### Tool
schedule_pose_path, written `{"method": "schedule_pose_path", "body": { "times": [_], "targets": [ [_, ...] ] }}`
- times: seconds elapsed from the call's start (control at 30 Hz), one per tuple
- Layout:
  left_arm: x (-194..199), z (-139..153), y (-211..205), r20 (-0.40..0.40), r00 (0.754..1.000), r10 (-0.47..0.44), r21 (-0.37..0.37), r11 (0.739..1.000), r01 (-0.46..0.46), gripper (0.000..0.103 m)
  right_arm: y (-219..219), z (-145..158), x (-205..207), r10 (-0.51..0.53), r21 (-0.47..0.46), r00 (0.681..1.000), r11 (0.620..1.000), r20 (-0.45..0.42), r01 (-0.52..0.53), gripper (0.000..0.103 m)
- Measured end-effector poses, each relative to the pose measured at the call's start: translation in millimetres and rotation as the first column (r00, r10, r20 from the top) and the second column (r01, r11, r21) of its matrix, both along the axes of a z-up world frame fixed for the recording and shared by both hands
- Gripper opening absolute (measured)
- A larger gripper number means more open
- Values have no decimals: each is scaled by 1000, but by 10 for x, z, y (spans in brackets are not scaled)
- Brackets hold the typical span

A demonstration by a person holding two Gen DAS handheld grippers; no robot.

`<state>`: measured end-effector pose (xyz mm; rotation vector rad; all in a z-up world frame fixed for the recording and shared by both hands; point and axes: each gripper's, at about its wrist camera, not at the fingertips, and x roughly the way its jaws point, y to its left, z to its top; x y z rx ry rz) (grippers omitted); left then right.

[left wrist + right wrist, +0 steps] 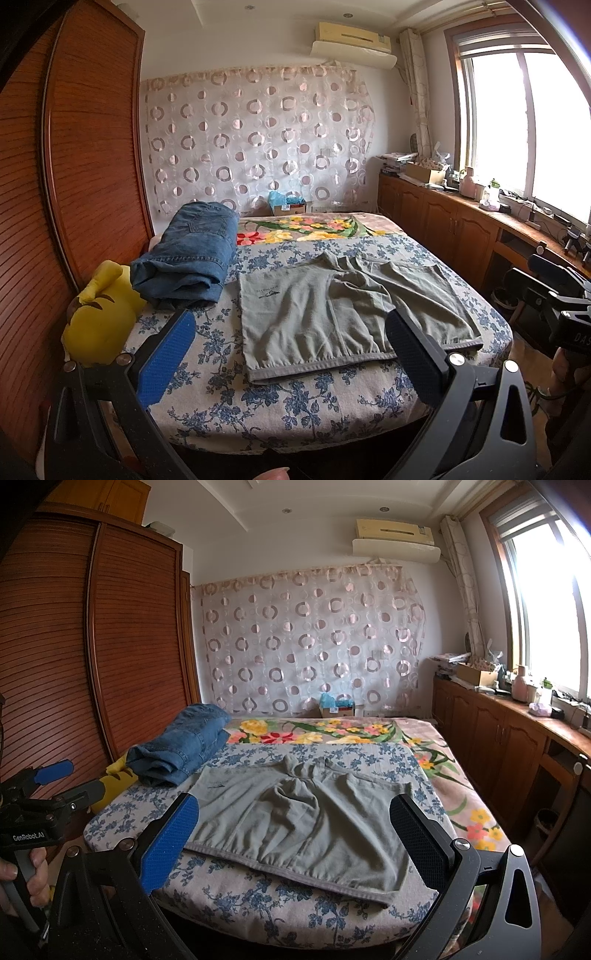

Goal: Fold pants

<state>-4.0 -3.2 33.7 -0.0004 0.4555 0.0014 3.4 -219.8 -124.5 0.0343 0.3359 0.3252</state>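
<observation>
Grey shorts [343,314] lie flat on the bed [303,410], ahead of and between both grippers' fingers, waistband nearest, legs pointing away toward the curtain; the long axis runs across, waistband-wise. Left gripper [291,354] and right gripper [295,840] both spread wide, holding nothing, short of the cloth. Thin, limp knit, likely light and droopy (wrinkled at the crotch): pinch the waistband corners.
</observation>
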Motion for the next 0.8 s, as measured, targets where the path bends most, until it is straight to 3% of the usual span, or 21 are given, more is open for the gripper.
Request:
{"method": "schedule_pose_path", "body": {
  "times": [0.23,0.8],
  "targets": [
    [109,-8,-123,-27,999,-31,11,999,31,103,-65,-47,65,4,-4,1000,1000,-24,-4,103],
    [654,-583,-57,-111,990,-92,-10,996,91,103,-264,-106,364,15,-60,997,998,-76,-20,99]
  ]
}}
